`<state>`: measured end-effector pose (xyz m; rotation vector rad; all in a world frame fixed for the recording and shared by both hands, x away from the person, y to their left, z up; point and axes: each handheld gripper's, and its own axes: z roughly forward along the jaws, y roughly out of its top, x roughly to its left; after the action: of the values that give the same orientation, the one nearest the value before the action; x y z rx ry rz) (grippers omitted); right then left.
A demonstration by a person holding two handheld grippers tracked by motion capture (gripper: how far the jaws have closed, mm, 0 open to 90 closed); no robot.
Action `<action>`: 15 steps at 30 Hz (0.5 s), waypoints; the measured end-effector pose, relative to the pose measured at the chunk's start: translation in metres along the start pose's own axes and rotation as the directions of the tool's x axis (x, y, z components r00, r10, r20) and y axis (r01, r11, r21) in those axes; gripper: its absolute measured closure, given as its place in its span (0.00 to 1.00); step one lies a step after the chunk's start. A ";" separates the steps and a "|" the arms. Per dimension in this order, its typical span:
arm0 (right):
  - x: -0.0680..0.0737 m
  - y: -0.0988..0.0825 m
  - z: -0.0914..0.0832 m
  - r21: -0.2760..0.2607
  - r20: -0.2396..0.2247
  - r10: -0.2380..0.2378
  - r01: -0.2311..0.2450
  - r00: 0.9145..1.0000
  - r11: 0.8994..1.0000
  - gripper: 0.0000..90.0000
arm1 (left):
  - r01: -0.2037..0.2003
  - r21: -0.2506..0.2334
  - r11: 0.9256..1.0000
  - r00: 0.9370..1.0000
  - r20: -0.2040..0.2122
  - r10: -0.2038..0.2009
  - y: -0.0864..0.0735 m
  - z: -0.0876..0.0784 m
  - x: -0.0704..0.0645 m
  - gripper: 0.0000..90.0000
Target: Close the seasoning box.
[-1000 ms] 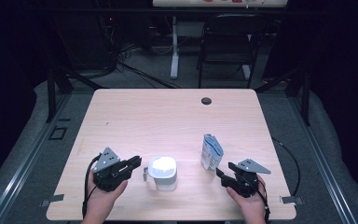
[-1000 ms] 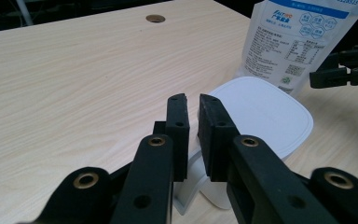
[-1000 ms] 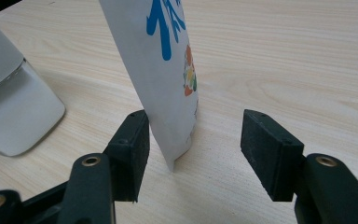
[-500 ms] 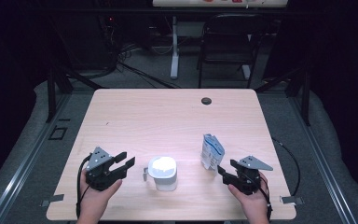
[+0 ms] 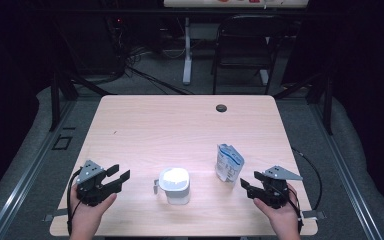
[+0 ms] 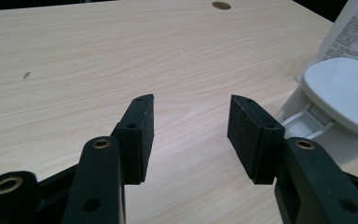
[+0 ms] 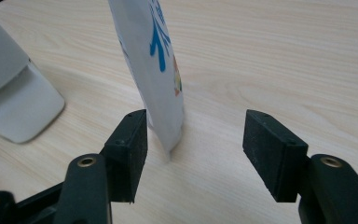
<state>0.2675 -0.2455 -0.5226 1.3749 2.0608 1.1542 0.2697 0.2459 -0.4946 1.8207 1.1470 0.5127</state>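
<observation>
**Pouch and lidded jug: what kind of grip is wanted here**

The left hand-held gripper (image 5: 118, 177) is seen spread wide with nothing between its pads; its jaws have just been opening, and the white lidded jug (image 5: 174, 184) is left standing free, off to its right and a bit apart. In the left gripper view the jug (image 6: 340, 107) sits just past the right-hand pad, with its small side handle (image 6: 303, 122) turned toward the gripper. The right hand-held gripper (image 5: 248, 187) is also released, nothing pinched. The white and blue pouch (image 5: 228, 162) stands upright just ahead of it and slightly to its left; in the right gripper view the pouch's lower corner (image 7: 161, 93) is seen near the left pad, untouched.

Handling guesses, judged from looks only:

- The pouch is probably light and soft-walled, so it would likely be crumpled or tipped if squeezed hard low down. A hold across the flat faces near the top seal is probably safest, where the film is stiffest.
- The film looks glossy, so some slip should be expected.
- The jug looks like rigid plastic, fairly smooth. It is too broad to be spanned easily, so the handle or the lid's lip is the better place to be gripped.
- Whether anything is inside the jug cannot be told, so it should be kept level.

Both things rest on the pale wood surface (image 5: 180, 125).
</observation>
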 end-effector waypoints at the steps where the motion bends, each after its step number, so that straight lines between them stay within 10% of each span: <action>1: -0.001 -0.002 -0.001 0.000 0.001 0.006 -0.006 1.000 1.000 0.45 | 0.007 0.006 1.000 1.000 -0.001 -0.007 -0.001 -0.001 0.001 0.57; 15: -0.016 -0.019 -0.007 -0.011 0.028 0.055 -0.054 0.998 0.998 0.45 | 0.050 0.042 0.998 0.999 -0.002 -0.050 -0.036 -0.009 0.020 0.55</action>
<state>0.2585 -0.2662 -0.5356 1.4426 2.0063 1.1589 0.2550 0.2740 -0.5227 1.8232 1.2090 0.4638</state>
